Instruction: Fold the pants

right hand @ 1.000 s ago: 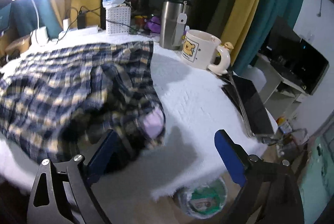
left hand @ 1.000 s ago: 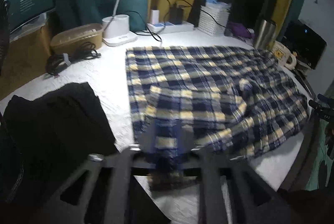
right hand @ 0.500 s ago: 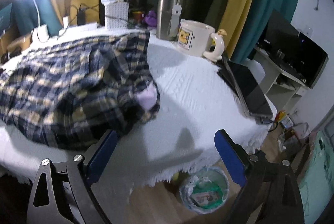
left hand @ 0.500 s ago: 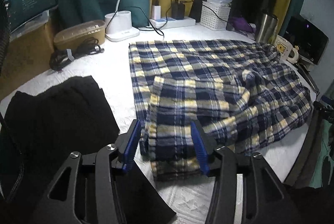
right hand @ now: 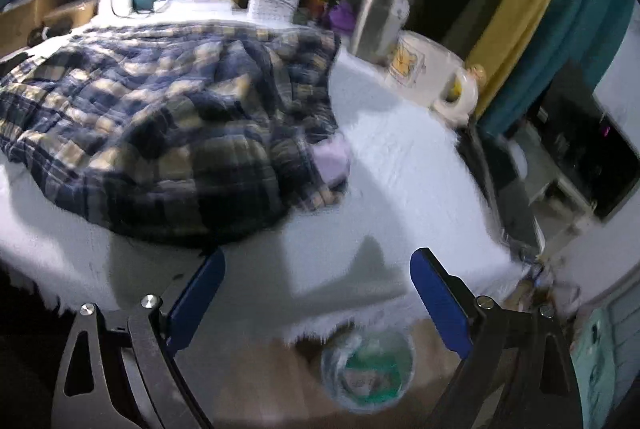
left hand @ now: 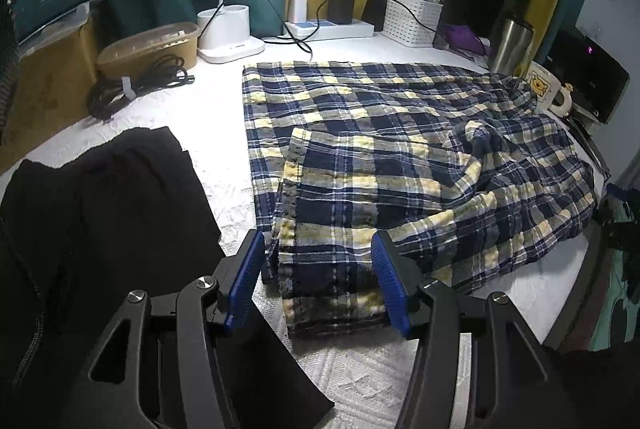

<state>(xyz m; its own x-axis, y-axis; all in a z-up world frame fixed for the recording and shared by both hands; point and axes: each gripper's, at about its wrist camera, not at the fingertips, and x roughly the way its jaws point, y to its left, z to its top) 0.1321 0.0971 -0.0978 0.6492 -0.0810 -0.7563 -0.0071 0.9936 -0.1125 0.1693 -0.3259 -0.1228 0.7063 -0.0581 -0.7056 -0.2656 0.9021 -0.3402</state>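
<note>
At the left of the left wrist view, a black garment (left hand: pixel 100 221) is spread on the white table (left hand: pixel 208 117), unchanged from a second ago. Behind it, a coiled black cable (left hand: pixel 136 85), a tan box (left hand: pixel 148 47) and a white lamp base (left hand: pixel 230 37) are seen by the curtains.

The left gripper (left hand: pixel 318 273) is now seen half open, with the folded end of the plaid pants (left hand: pixel 360 149) lying between its blue pads (left hand: pixel 244 277) but not pressed by them. A second ago the cloth was pinched and blurred between the jaws; half a second ago it had already been let go, and since then the gap has widened only slightly. The folded leg end is laid on top of the spread pants, near the table's front edge.

Further right, a white basket (left hand: pixel 414 17), a steel tumbler (left hand: pixel 512 45) and a bear mug (left hand: pixel 546 91) are placed along the far side.

In the right wrist view, the pants (right hand: pixel 168 121) lie crumpled at the left on the table (right hand: pixel 400 169), and the picture is blurred. The right gripper (right hand: pixel 318 293) is held wide open and empty, beyond the table's front edge, as before, though the view has tilted. A lined bin (right hand: pixel 368 373) is seen below on the floor.
</note>
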